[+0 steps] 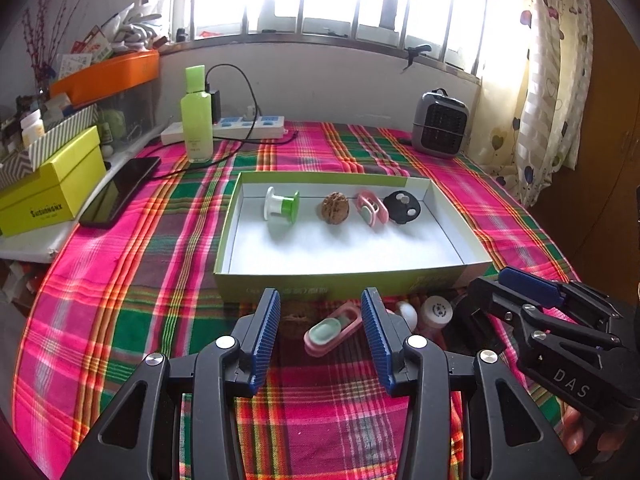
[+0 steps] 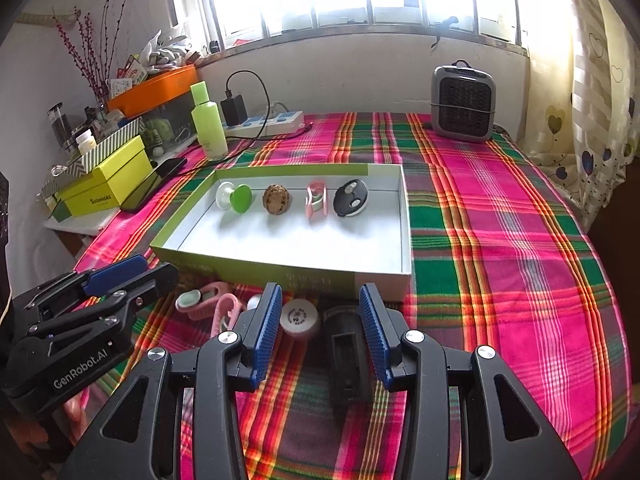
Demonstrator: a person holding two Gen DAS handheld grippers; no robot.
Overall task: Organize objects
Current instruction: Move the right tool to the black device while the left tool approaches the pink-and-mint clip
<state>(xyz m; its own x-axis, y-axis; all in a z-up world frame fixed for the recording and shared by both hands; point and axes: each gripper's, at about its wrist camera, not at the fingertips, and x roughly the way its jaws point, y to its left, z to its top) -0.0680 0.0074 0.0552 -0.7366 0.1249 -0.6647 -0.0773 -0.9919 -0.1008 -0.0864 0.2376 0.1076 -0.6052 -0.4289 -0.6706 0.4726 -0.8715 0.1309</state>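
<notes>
Both grippers hang low over a bright checked cloth, side by side, and both point at a slant down at it. The left gripper has its blue pads apart, and nothing is pinched between them. Just past its tips, in the gap, a pink clip lies flat on the cloth, and the pads do not touch it. A brown nut peeks out by its left pad. The right gripper also stands open and holds nothing. A small white-capped jar lies in its gap near the left pad, and a black block lies on the cloth near the right pad. I cannot tell if either pad brushes them. A bit farther on, right ahead of both grippers, sits a shallow green box. In its far half four things stand in a row: a white and green spool, a nut, a pink clip, and a round black piece. Far beyond the box stand a green bottle and a small grey heater.
</notes>
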